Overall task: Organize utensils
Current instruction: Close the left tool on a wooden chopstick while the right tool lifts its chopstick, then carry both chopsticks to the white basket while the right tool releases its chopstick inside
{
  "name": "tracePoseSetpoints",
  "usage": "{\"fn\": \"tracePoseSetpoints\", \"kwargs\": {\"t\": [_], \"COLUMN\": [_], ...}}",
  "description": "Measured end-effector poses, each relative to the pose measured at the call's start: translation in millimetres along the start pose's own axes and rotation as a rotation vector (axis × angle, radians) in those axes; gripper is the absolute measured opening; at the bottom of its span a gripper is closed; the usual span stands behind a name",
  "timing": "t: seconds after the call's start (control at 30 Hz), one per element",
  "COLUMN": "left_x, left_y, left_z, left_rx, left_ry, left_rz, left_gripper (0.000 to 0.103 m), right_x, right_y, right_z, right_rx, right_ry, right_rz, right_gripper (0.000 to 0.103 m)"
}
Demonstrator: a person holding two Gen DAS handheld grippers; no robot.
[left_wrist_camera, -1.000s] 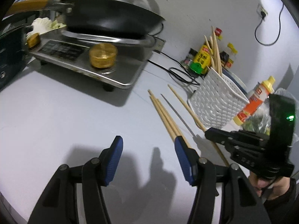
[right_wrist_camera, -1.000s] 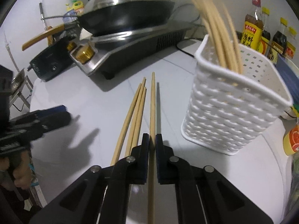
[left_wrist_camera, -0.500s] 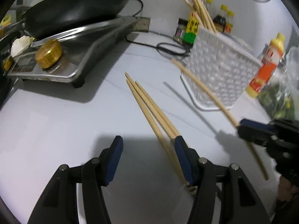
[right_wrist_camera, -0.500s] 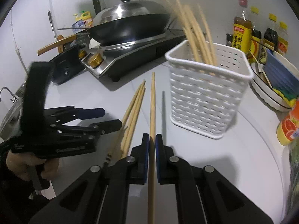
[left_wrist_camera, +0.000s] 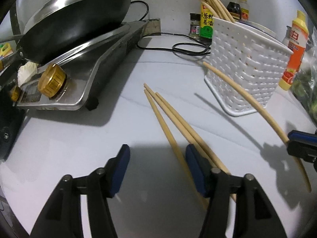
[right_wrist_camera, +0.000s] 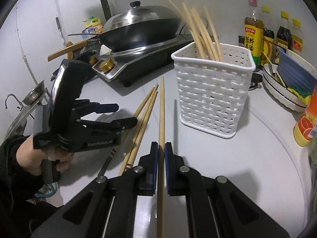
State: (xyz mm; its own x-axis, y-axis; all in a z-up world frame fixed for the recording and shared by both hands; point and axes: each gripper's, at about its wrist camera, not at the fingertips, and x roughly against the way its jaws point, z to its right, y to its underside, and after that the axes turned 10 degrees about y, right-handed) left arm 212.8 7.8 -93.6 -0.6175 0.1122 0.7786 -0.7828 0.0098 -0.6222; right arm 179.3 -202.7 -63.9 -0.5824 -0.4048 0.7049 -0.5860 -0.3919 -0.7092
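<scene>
My right gripper is shut on one wooden chopstick and holds it lifted above the counter, tip toward the white basket. That chopstick and the right gripper show at the right in the left wrist view. The basket holds several upright chopsticks. Three loose chopsticks lie on the counter. My left gripper is open low over their near ends, with its right finger against them. The left gripper also shows in the right wrist view.
A stove with a lidded black wok stands at the left. Sauce bottles line the back wall. A stack of dishes and an orange bottle stand right of the basket. A black cord lies behind it.
My right gripper has lifted its chopstick higher above the counter. My left gripper has moved forward over the near ends of the loose chopsticks, still open.
</scene>
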Motion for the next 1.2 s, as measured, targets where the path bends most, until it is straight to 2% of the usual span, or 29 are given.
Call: {"fn": "tracePoseSetpoints", "kwargs": {"t": [0.03, 0.1, 0.17, 0.47, 0.77, 1.0, 1.2], "left_x": [0.3, 0.6, 0.9, 13.4, 46.1, 74.0, 97.2], "left_y": [-0.5, -1.1, -0.9, 11.5, 14.2, 6.4, -3.6], "left_z": [-0.8, -0.9, 0.0, -2.4, -7.8, -18.1, -24.2], "left_rx": [0.004, 0.008, 0.01, 0.047, 0.067, 0.076, 0.082], "left_ry": [0.014, 0.036, 0.05, 0.1, 0.119, 0.13, 0.142], "left_rz": [0.0, -0.005, -0.005, 0.002, 0.077, 0.152, 0.223], "left_gripper": [0.031, 0.017, 0.011, 0.006, 0.006, 0.006, 0.006], "right_x": [2.1, 6.0, 9.7, 13.1, 26.6, 53.3, 61.4], "right_y": [0.3, 0.7, 1.3, 2.4, -11.5, -42.0, -73.3], "right_z": [1.6, 4.8, 7.7, 0.1, -9.4, -20.6, -9.4], "right_rx": [-0.002, -0.006, -0.009, 0.01, 0.039, 0.085, 0.088], "right_ry": [0.002, 0.006, 0.012, 0.013, -0.001, 0.014, 0.059], "right_rz": [0.004, 0.011, 0.016, 0.013, 0.045, 0.124, 0.167], "right_gripper": [0.006, 0.006, 0.006, 0.006, 0.006, 0.006, 0.006]}}
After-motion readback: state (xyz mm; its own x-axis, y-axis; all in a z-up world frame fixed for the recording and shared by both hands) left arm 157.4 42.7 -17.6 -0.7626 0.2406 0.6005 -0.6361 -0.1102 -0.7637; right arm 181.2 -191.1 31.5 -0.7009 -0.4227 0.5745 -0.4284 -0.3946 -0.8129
